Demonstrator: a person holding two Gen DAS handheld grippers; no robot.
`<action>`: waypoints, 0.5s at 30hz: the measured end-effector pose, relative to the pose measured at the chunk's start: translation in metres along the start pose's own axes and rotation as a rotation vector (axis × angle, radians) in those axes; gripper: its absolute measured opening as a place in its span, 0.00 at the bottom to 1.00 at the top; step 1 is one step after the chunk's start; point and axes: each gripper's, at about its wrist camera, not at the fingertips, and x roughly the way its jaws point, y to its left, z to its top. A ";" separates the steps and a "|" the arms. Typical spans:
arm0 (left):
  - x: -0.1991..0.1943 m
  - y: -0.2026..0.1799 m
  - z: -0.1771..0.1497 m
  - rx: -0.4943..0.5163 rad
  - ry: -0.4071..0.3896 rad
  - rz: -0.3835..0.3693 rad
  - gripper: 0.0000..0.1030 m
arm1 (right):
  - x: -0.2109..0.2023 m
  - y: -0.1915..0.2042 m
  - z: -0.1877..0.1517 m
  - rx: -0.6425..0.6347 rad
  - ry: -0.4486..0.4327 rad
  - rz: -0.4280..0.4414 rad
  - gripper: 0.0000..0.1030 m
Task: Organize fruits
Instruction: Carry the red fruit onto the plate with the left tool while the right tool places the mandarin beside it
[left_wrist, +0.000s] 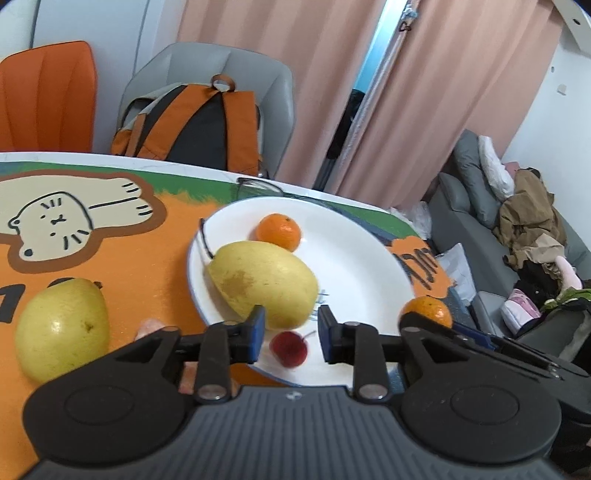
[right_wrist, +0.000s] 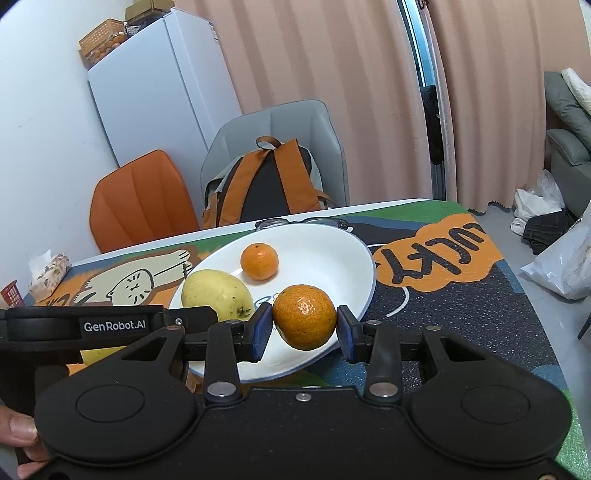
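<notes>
Right gripper (right_wrist: 301, 328) clamps a round orange mandarin (right_wrist: 303, 316) over the white ceramic plate (right_wrist: 325, 254). Left gripper (left_wrist: 290, 334) stands slightly open, apparently empty (small red fruit (left_wrist: 288, 348) lies on the plate below).

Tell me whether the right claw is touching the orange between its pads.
Touching. The right wrist view shows both blue pads pressed against the sides of the orange, held by the right claw above the white plate.

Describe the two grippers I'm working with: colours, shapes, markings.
Both match: the left gripper and right gripper are black, with blue pads on short fingers, hinged link bars with silver rivets, and round housings on a ribbed base. White "GenRobot.AI" lettering marks the left one's side.
</notes>
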 end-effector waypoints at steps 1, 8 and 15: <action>0.000 0.004 0.001 -0.014 0.003 0.010 0.31 | 0.001 0.001 0.000 -0.002 0.002 0.001 0.37; -0.016 0.021 0.002 -0.050 -0.018 0.051 0.38 | 0.007 0.009 -0.001 -0.008 0.009 0.018 0.37; -0.042 0.033 0.001 -0.058 -0.049 0.071 0.55 | 0.007 0.024 0.005 -0.043 -0.015 0.028 0.45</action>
